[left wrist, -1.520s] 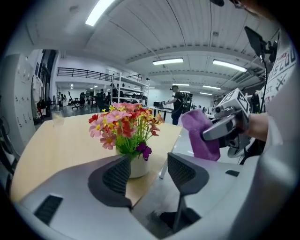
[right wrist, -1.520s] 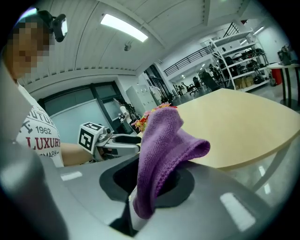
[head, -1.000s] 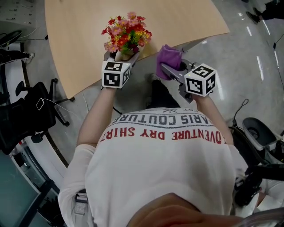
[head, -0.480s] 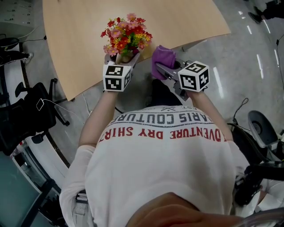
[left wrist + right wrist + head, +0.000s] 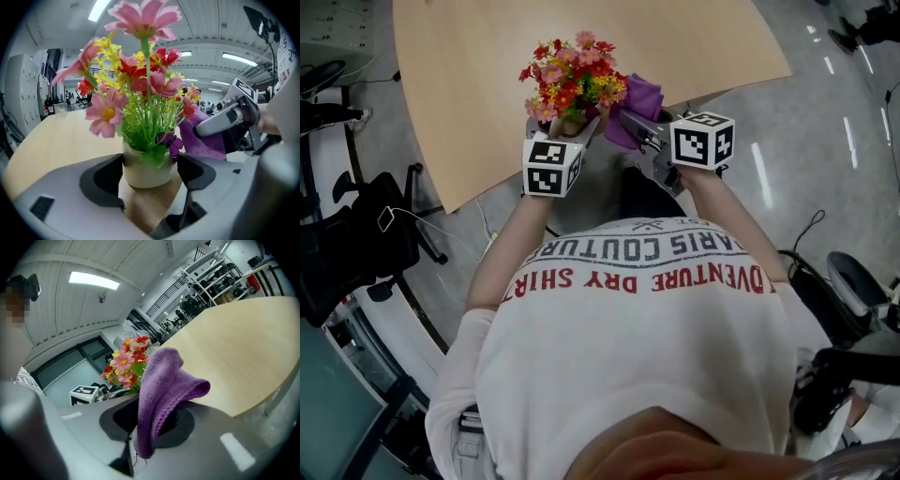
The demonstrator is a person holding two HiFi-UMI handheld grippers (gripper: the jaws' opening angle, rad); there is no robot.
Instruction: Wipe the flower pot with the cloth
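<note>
So, your left gripper's (image 5: 565,124) jaws clamp the flower pot (image 5: 146,169) at the bench (image 5: 469,75) edge. The right gripper's (image 5: 157,420) jaws pinch the cloth (image 5: 164,380) just beside it. Wiping looks hardly begun, with the whole pot left to do.

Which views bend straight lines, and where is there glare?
Head view: fairly straight, white glare streaks on the glossy grey floor. Left gripper view: fisheye with dark corners, ceiling beams curved, cream flower pot sharp. Right gripper view: same fisheye, pale wooden table edge bowed, purple knitted cloth sharp.
</note>
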